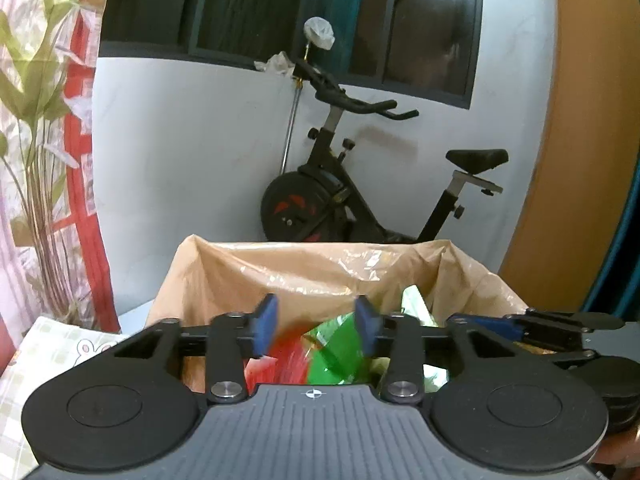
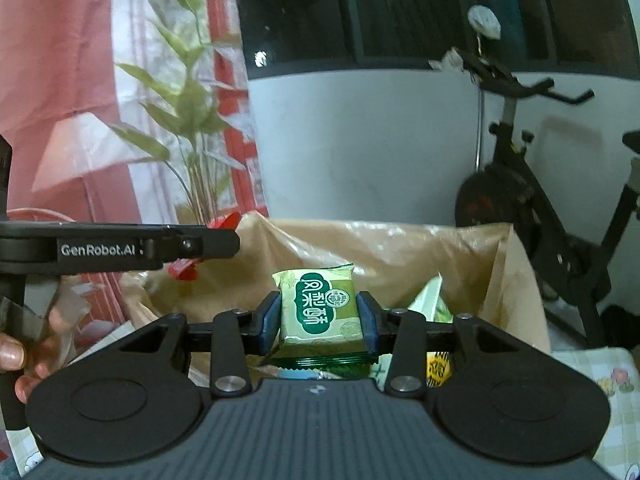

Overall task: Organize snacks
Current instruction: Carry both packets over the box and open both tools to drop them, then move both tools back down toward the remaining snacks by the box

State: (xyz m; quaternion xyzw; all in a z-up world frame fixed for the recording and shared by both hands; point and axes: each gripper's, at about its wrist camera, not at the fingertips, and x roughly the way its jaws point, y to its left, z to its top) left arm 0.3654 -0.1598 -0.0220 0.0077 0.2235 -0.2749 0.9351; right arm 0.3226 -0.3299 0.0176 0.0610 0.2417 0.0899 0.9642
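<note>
1. Fingers of your left gripper (image 1: 316,326) are spread apart with nothing between them, above the brown bag (image 1: 320,268).
2. Your right gripper (image 2: 318,316) pinches a green snack pack (image 2: 318,310) over that bag.

Bag mouth: brown bag (image 1: 320,268) stands open, clear above its rim.
Inside: wrappers (image 1: 332,344) fill the bottom.
Behind: exercise bike (image 1: 360,200) near the wall.
Left: plant (image 2: 188,120).
</note>
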